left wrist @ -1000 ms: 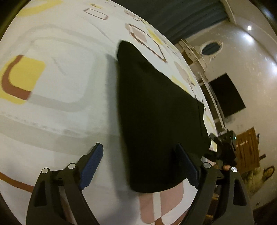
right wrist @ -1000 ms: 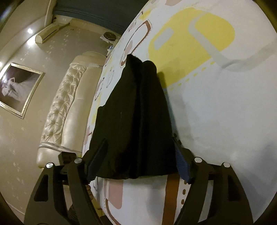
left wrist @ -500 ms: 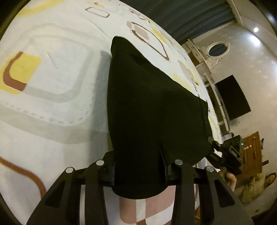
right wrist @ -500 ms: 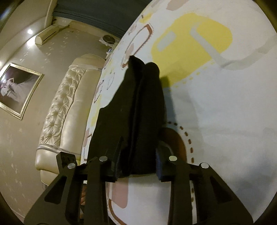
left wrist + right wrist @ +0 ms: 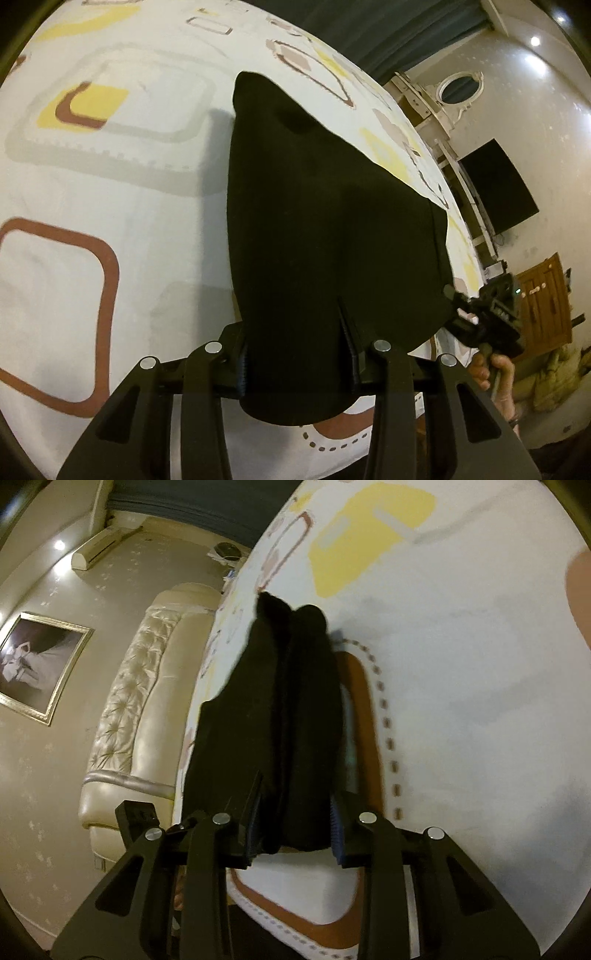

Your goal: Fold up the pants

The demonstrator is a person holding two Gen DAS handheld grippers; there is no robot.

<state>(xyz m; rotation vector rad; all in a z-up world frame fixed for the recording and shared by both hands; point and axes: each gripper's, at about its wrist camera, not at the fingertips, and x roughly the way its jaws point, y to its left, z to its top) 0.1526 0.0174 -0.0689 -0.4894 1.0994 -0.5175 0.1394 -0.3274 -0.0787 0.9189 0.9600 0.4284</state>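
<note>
Room: bedroom; I see a bed (image 5: 147,206) covered by a white sheet printed with yellow, brown and grey rounded squares.
Pants: black pants (image 5: 325,236), folded into a long dark panel, lie lengthwise on the bed; the near end hangs over the bed's near edge, the far end tapers toward the middle of the bed.
Pants, right view: I read the same pants (image 5: 284,716) as two stacked lobes with a crease running between them.
Left gripper: my left gripper (image 5: 299,354) has its fingers closed onto the near end of the pants; fabric fills the gap between the pads.
Right gripper: my right gripper (image 5: 295,827) has its fingers pinching the other near corner of the pants, cloth bunched between the ribbed pads.
Right gripper, left view: I see the right gripper (image 5: 487,314) at the right corner of the fabric, just off the bed's near edge, with the operator's hand (image 5: 495,373) on its handle.
Surroundings, left view: dark screen (image 5: 495,184) on the wall; oval mirror (image 5: 458,86) above a white dresser; wooden cabinet (image 5: 543,299).
Surroundings, right view: tufted cream headboard (image 5: 147,686) along the bed's left edge; framed picture (image 5: 37,664); wall air conditioner (image 5: 103,548).
</note>
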